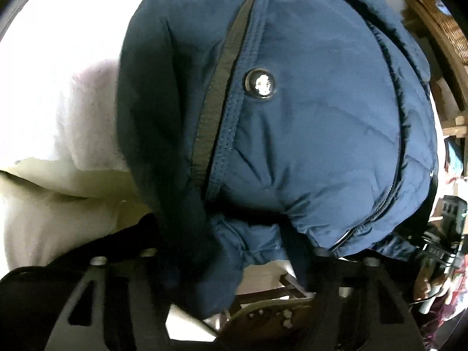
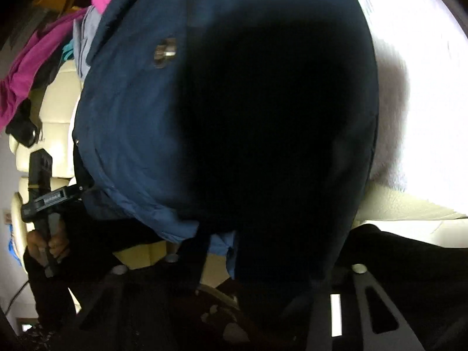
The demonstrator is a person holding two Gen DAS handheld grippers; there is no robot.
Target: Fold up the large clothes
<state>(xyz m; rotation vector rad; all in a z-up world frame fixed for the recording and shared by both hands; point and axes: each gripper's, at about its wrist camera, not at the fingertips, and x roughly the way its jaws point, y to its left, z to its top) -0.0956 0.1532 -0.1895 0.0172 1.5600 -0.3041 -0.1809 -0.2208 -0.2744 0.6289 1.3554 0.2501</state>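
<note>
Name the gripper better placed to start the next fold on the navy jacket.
Left, probably: the left gripper has the navy jacket hem between its fingers in clear view, while the right gripper is smothered in dark fabric.

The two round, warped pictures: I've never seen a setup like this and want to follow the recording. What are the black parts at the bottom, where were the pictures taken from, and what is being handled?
There is no robot here. A person holds a two-finger gripper in each hand, and each gripper carries a wide-angle camera that looks along its fingers. One picture comes from the left gripper and the other from the right gripper. The black parts at the bottom are the fingers.

Both views are filled by a puffy navy jacket with a snap button, lying on a white cover. Its fabric lies between both pairs of fingers, but I cannot tell whether it is pinched. The right view also shows the person's hand holding the left gripper.
</note>
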